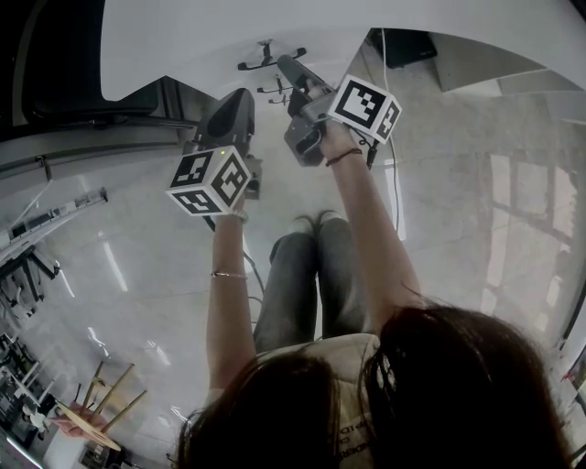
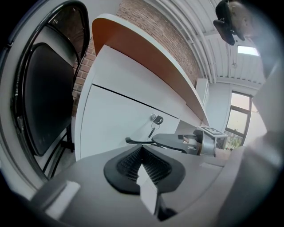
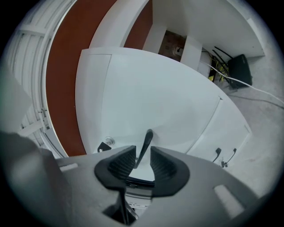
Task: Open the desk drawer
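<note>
**Right gripper** (image 3: 143, 162): the jaws are drawn close about the black drawer handle (image 3: 144, 148). The bar stands between the two ribbed pads, lying against the left pad, with a thin gap at the right pad. In the head view this gripper (image 1: 287, 66) reaches furthest forward, up to the white cabinet below the worktop (image 1: 275, 23).

**Left gripper** (image 2: 142, 153): the jaws are fully together and hold nothing. It hangs just left of the right gripper (image 2: 195, 141), short of the drawer front (image 2: 115, 124) and apart from it.

**Drawer:** the white front (image 3: 168, 102) sits directly under the worktop edge (image 2: 146, 48). A dark seam marks its upper edge. A lock with a key (image 2: 156, 119) sits just above the handle (image 2: 133, 142). Whether the drawer stands flush or slightly out cannot be told.

**Room for moving:**
- Left: a black chair (image 2: 44, 97) stands beside the cabinet's left edge.
- Right: two further small handles (image 3: 224, 155) sit on the neighbouring panel.
- Far right: a black box (image 3: 239, 66) with cables lies on the floor (image 1: 458, 211) under the worktop.
- Near: the person's legs (image 1: 307, 284) stand directly below both grippers.
</note>
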`<state>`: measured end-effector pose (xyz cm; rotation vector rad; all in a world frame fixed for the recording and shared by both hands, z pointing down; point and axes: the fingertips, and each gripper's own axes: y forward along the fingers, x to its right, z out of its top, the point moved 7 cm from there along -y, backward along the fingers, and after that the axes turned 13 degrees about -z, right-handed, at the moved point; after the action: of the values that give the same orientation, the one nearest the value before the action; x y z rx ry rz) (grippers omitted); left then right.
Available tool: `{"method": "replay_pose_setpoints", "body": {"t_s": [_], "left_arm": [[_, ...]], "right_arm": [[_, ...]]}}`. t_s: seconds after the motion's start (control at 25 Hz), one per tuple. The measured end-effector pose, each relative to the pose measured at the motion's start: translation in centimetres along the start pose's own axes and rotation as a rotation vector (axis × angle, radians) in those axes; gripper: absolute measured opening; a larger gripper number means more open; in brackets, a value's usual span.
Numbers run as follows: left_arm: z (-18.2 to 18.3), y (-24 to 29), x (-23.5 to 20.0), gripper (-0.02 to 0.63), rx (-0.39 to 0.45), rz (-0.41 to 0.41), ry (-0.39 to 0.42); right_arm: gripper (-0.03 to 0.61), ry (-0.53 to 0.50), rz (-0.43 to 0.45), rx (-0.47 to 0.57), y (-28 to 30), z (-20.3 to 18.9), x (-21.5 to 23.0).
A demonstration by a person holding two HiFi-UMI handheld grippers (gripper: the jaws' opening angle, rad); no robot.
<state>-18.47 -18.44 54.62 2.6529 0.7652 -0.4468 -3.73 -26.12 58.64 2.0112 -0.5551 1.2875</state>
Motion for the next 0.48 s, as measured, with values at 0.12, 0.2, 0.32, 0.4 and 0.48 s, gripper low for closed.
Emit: {"method": "replay_pose_setpoints", "body": {"t_s": [0.12, 0.2, 0.32, 0.4, 0.48], "left_arm": [[-0.13, 0.16, -0.02, -0.006, -0.004, 0.003, 0.000], [-0.09, 0.21, -0.10, -0.006, -0.002, 0.005, -0.002], [-0.09, 0.25, -0.21, -0.006, 0.002, 0.010, -0.002], [-0.17, 0.32, -0.28, -0.006, 0.004, 0.013, -0.001], [-0.27, 0.34, -0.35, -0.006, 0.007, 0.017, -0.002]], "right_arm": [[0.087, 0.028, 0.010, 0.003, 0.27, 0.27, -0.10], [0.087, 0.043, 0.017, 0.002, 0.42, 0.37, -0.23], [0.086, 0.066, 0.017, -0.006, 0.59, 0.31, -0.13], [0.063, 0.078, 0.010, -0.010, 0.67, 0.26, 0.11], [0.058, 0.090, 0.012, -0.010, 0.69, 0.20, 0.29]]}}
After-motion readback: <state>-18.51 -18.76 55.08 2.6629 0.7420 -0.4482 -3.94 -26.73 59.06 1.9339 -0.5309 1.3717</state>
